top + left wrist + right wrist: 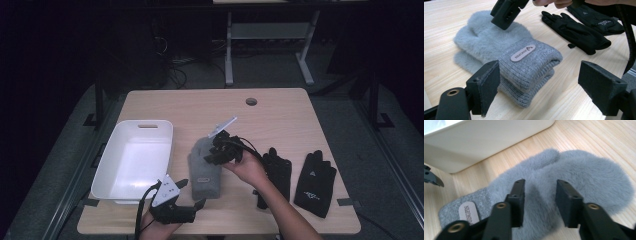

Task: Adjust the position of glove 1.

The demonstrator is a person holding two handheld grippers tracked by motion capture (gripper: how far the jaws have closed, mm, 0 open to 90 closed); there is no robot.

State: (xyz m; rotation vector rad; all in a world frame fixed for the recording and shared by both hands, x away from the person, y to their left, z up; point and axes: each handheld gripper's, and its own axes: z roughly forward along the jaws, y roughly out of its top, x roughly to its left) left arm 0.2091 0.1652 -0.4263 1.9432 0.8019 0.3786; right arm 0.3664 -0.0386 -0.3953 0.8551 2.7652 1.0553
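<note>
Left hand-held gripper (192,196) low at counter's (280,107) near edge, jaws spread wide, empty, aimed at ribbed cuff of grey mittens (506,53). Mittens stacked as a pair, flat on counter between white bin (132,160) and black gloves (300,177). Right hand-held gripper (540,195) poised over fluffy upper part, jaws partly apart, straddling fur, pads not pressing. Step judged: mitten pair set down or about to be regripped, bin just beside. Next move likely calls for closing on both layers together, then lifting clear over bin wall. Risk: top mitten sliding off lower.
</note>
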